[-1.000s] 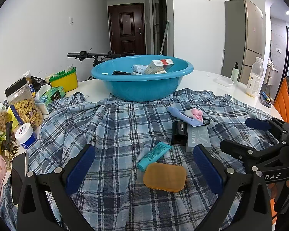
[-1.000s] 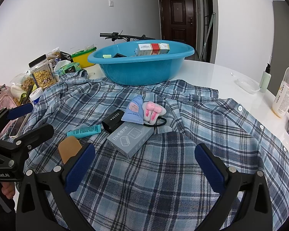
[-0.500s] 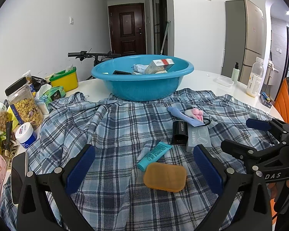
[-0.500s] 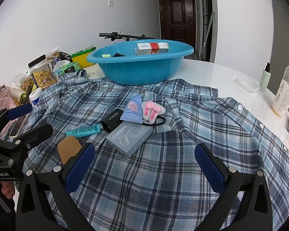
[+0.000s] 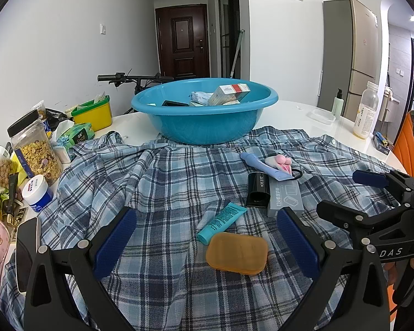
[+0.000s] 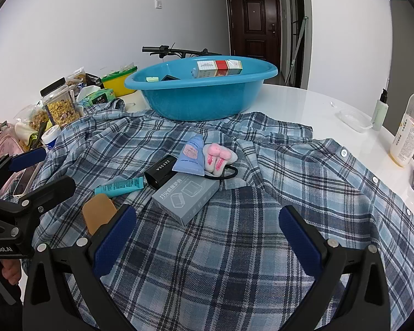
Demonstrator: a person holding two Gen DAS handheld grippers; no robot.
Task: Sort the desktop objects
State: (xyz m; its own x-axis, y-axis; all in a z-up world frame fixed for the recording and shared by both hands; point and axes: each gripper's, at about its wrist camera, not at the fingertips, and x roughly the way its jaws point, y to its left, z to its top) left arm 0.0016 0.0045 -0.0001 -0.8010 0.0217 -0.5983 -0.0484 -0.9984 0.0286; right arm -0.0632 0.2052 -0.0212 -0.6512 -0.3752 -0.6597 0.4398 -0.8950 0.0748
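On a plaid shirt (image 5: 157,187) lie an orange flat case (image 5: 236,253), a teal tube (image 5: 221,222), a black ZEESEA box (image 5: 259,189), a grey box (image 5: 285,197), a light blue tube (image 5: 265,166) and a pink plush hair tie (image 5: 279,162). My left gripper (image 5: 205,240) is open, and the orange case lies between its fingers, untouched. My right gripper (image 6: 207,237) is open over bare shirt, with the grey box (image 6: 185,195) just ahead to the left. A blue basin (image 5: 204,121) holding boxes stands behind.
Jars of cereal (image 5: 37,149), a white cream jar (image 5: 37,193), a tissue pack and a yellow bin (image 5: 93,115) crowd the left edge. A bottle (image 6: 408,129), a pump bottle and a clear dish (image 6: 354,120) stand on the white table at right.
Both grippers have drifted very slightly; nothing on the shirt has moved.
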